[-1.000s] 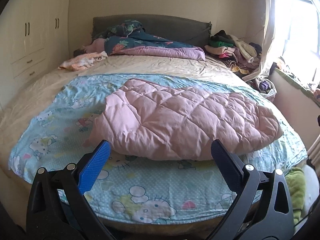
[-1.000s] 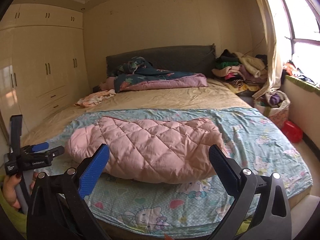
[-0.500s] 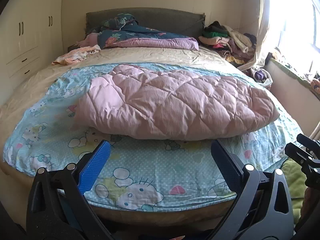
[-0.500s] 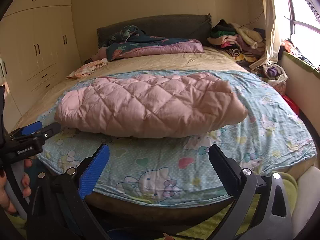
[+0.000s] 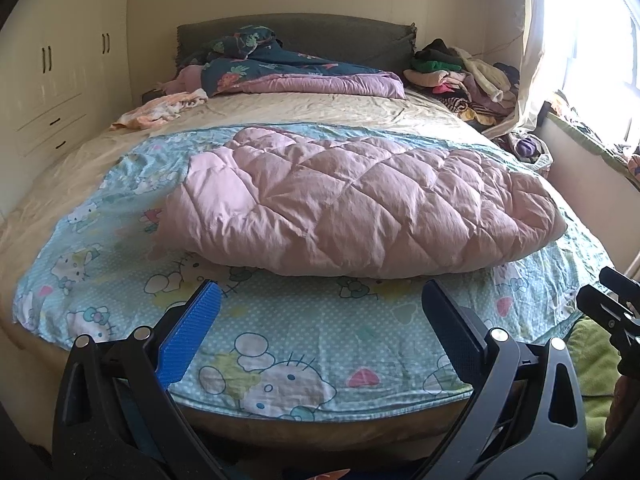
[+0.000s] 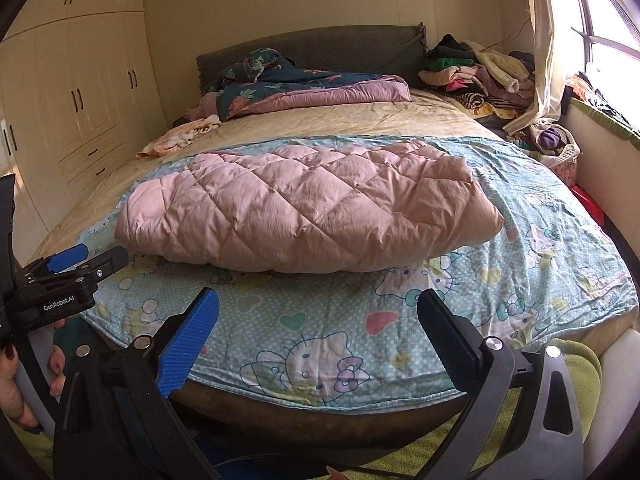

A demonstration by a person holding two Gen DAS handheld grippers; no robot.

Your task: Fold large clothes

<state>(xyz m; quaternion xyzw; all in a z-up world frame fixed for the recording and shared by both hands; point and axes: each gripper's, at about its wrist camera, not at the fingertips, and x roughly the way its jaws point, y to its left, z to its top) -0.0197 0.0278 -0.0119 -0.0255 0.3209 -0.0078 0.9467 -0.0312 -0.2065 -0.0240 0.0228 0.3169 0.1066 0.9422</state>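
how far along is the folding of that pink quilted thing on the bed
Looks done: the pink quilted garment lies in a compact bundle on the cartoon-print sheet. In hand: nothing; the left gripper and right gripper are both open, short of it. Left: perhaps a further fold, and the clothes pile by the headboard.

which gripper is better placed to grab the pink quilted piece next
Marginally the left gripper: the pink quilted piece has its near edge closer to its open jaws than to the right gripper.
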